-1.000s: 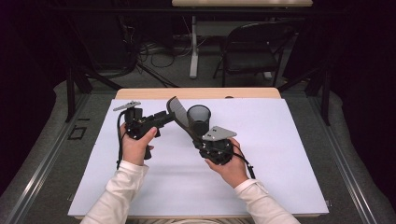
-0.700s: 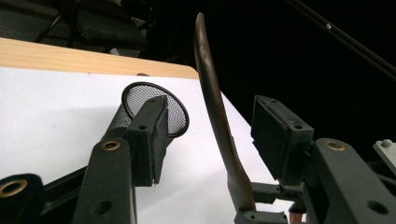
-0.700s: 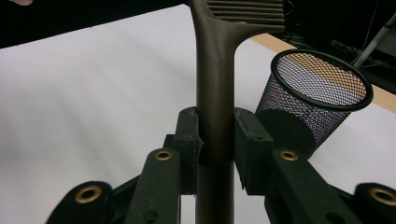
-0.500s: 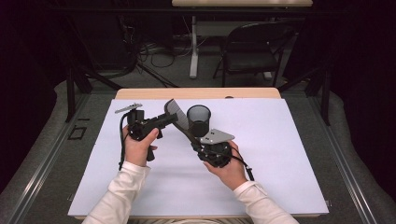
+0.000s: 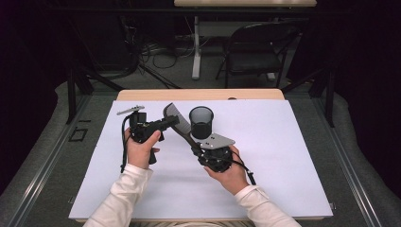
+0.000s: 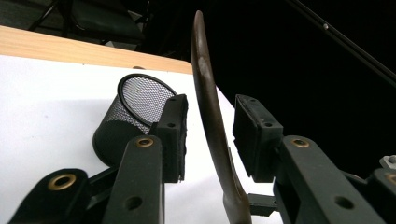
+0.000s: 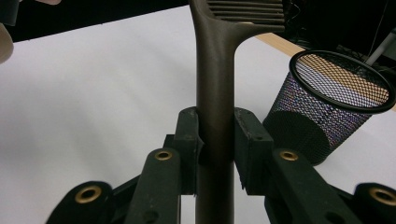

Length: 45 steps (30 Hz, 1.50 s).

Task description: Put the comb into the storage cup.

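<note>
A dark brown slotted spatula (image 5: 176, 115) is held off the table, blade up and to the left. My right gripper (image 5: 196, 147) is shut on its handle (image 7: 215, 84), with both pads pressed against it. My left gripper (image 5: 171, 122) reaches in from the left at the blade. In the left gripper view the spatula (image 6: 208, 107) stands edge-on between the pads (image 6: 173, 135), with a gap on each side. Those jaws have just been closing around it. A black mesh cup (image 5: 201, 122) stands upright on the table just behind the spatula.
White sheet (image 5: 283, 151) covers the table, with a wooden edge (image 5: 198, 94) along the back. A folding chair (image 5: 255, 52) and cables lie on the floor beyond. The mesh cup (image 7: 327, 102) sits close to the right of my right gripper's jaws.
The left gripper's jaws have narrowed around the spatula blade. Both hands have stayed nearly where they were.
</note>
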Motion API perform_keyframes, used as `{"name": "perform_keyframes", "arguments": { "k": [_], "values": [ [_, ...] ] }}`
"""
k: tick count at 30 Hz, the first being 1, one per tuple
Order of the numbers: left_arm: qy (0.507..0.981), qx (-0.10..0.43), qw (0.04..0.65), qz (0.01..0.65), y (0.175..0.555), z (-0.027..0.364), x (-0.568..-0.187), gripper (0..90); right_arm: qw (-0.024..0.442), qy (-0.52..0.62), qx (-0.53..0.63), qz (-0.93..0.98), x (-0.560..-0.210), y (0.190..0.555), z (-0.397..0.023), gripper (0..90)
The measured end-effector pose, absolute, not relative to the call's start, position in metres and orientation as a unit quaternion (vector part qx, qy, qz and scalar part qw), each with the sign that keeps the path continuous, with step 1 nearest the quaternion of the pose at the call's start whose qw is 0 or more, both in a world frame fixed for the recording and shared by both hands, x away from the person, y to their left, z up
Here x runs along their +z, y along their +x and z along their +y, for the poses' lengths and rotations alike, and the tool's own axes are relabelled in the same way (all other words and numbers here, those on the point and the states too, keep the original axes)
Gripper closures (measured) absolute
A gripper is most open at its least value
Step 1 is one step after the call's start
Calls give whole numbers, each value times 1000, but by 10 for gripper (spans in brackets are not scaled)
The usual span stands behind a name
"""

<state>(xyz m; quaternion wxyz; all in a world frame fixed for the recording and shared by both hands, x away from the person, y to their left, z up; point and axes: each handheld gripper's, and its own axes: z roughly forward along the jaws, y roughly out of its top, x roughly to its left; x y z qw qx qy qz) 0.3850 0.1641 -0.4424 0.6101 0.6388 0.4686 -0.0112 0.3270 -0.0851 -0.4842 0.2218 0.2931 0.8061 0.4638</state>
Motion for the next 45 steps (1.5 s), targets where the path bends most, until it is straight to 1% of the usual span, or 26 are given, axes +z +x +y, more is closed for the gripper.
{"name": "perform_keyframes", "arguments": {
  "k": [12,29,34,45],
  "values": [
    [636,-11,612,470,384,165,-442,722,222,291,464,807,-485,326,-84,730],
    [623,-35,619,477,387,168,-445,769,220,287,465,808,-486,325,-83,730],
    [620,-43,620,478,387,168,-446,798,220,288,464,808,-486,325,-83,730],
    [611,-63,623,484,390,170,-450,814,219,288,462,810,-488,326,-82,730]
  ]
}}
